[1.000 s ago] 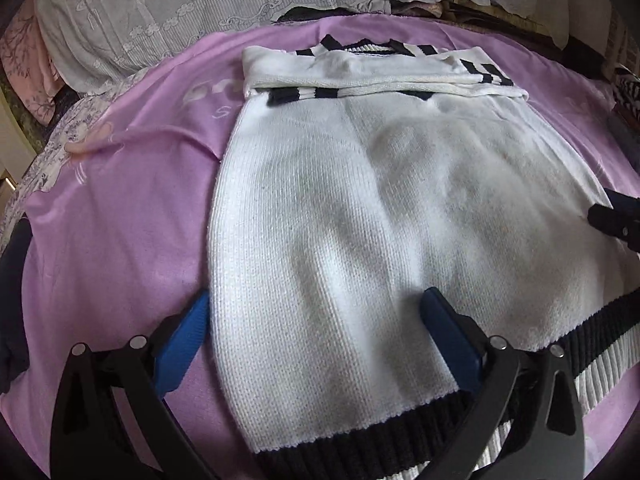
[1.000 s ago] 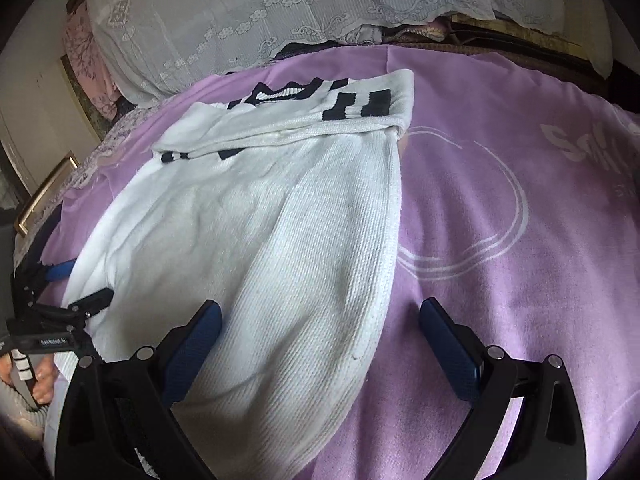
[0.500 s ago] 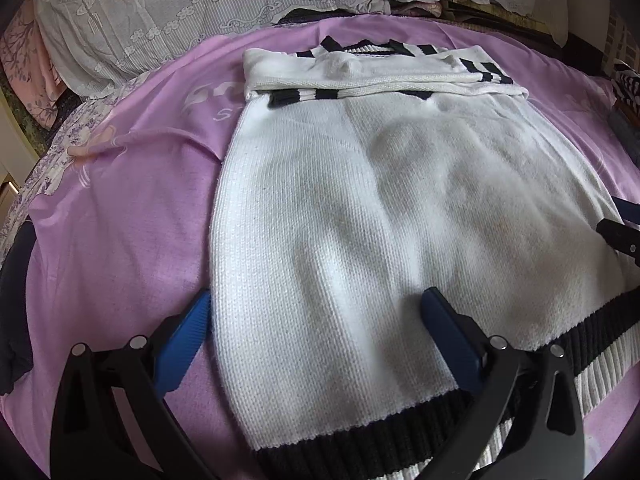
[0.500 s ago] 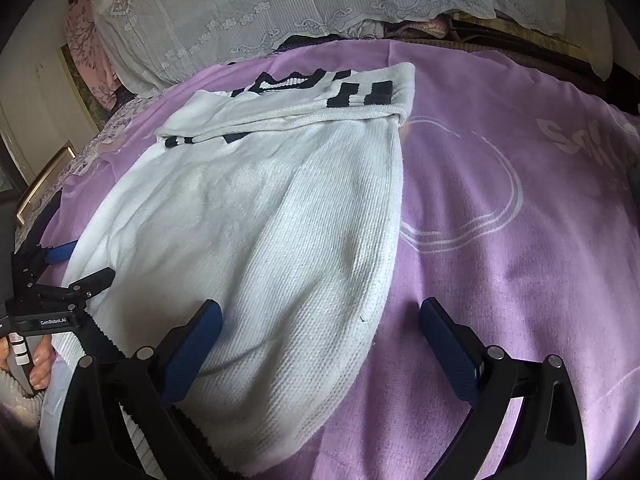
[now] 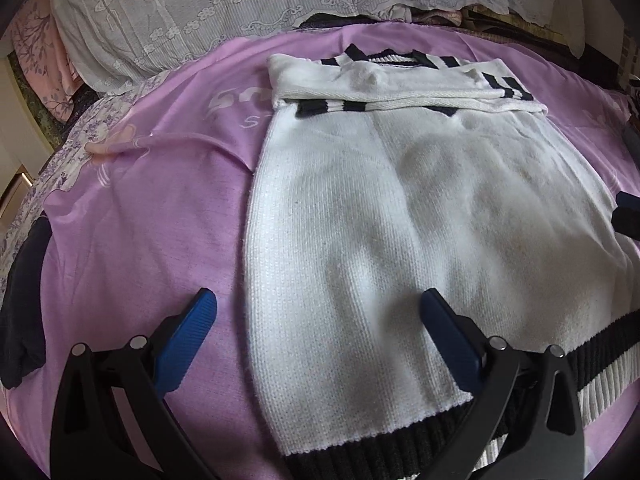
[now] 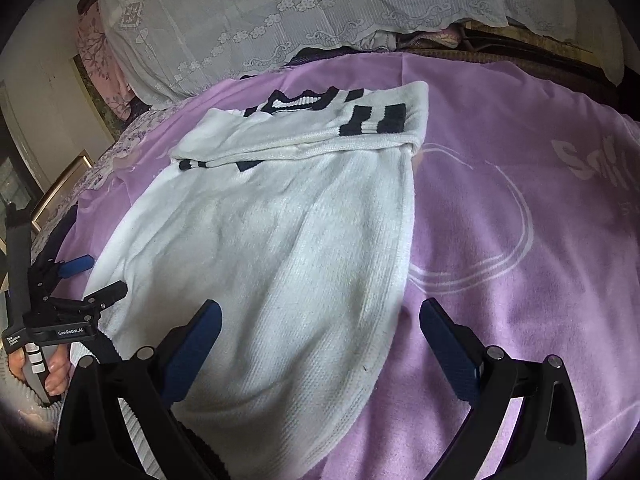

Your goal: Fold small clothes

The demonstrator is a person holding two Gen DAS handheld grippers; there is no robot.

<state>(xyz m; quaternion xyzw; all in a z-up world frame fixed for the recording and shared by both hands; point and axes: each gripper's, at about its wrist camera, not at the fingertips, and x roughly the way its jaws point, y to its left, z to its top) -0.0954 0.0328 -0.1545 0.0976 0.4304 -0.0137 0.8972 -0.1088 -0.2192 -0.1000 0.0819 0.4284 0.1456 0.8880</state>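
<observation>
Sweater [image 5: 420,220] is laid flat on the purple bedsheet [image 5: 152,208], long axis running straight away from both grippers, black ribbed hem [image 5: 400,452] nearest and the neck end farthest. So the thing the next move hangs on: the hem sits right under the tools, and the left and right side edges run lengthwise between each pair of fingers.

Left gripper [image 5: 318,332] has its jaws wide apart, straddling the sweater's left edge near the hem, one finger over sheet and the other over knit. Right gripper [image 6: 320,340] is spread the same way across the right edge, one finger above the knit, the other above bare sheet. Neither is pinching anything. From the right wrist view you can also see the left tool [image 6: 72,304] with a hand [image 6: 52,372] on its handle, off by the near left corner. Both look about equally close to the hem, I'd guess, though the fisheye makes that hard to call.

As for looks: white chunky knit, black-and-white ribbed hem, sleeves with black stripes already folded across the top [image 5: 400,88] into a band. Body lies fairly smooth with a few soft ripples. Seems like a hem-up fold is what's left.
</observation>
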